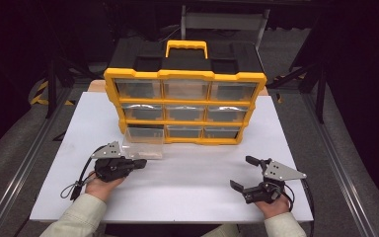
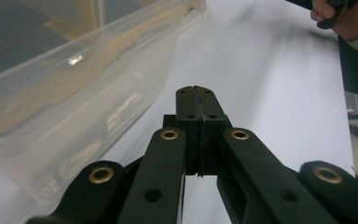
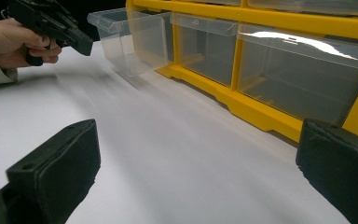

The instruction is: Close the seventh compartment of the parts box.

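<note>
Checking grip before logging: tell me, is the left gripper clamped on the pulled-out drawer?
No: the left gripper is shut on nothing, beside the clear drawer.

Clear drawer (image 1: 143,143) pulled from yellow organizer (image 1: 185,98).
</note>
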A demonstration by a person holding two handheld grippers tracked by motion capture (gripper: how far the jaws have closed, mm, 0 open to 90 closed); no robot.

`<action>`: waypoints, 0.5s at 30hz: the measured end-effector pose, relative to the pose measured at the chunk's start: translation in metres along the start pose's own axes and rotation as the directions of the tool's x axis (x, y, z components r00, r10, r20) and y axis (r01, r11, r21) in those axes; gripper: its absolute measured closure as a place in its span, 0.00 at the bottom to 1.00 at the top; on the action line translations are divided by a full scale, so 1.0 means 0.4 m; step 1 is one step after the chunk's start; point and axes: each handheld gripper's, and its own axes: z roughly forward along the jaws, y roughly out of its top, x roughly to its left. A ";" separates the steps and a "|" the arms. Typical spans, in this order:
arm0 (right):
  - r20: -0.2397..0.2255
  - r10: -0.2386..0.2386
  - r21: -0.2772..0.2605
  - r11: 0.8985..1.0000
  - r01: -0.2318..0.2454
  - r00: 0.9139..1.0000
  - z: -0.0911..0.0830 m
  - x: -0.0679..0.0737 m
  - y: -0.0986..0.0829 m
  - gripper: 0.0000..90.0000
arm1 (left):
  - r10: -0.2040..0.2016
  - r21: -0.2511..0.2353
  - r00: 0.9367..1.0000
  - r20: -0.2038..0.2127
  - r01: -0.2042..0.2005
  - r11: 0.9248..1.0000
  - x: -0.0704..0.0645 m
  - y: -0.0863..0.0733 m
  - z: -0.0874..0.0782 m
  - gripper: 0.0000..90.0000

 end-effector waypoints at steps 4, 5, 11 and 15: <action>0.001 0.003 0.004 1.000 -0.003 1.000 0.001 0.000 -0.001 0.00 | -0.007 -0.006 1.000 -0.006 0.007 1.000 0.004 0.003 0.003 0.99; 0.000 0.002 0.004 1.000 -0.002 1.000 0.001 0.000 0.000 0.00 | -0.006 -0.007 1.000 -0.009 0.006 1.000 0.007 0.002 0.005 0.99; 0.000 0.003 0.004 1.000 -0.003 1.000 0.002 0.000 -0.001 0.00 | -0.020 -0.012 0.999 -0.037 0.020 1.000 0.021 0.000 0.010 0.99; -0.001 0.001 0.004 1.000 -0.001 1.000 0.003 0.000 -0.001 0.00 | -0.033 -0.029 0.998 -0.056 0.032 0.999 0.028 0.000 0.013 0.99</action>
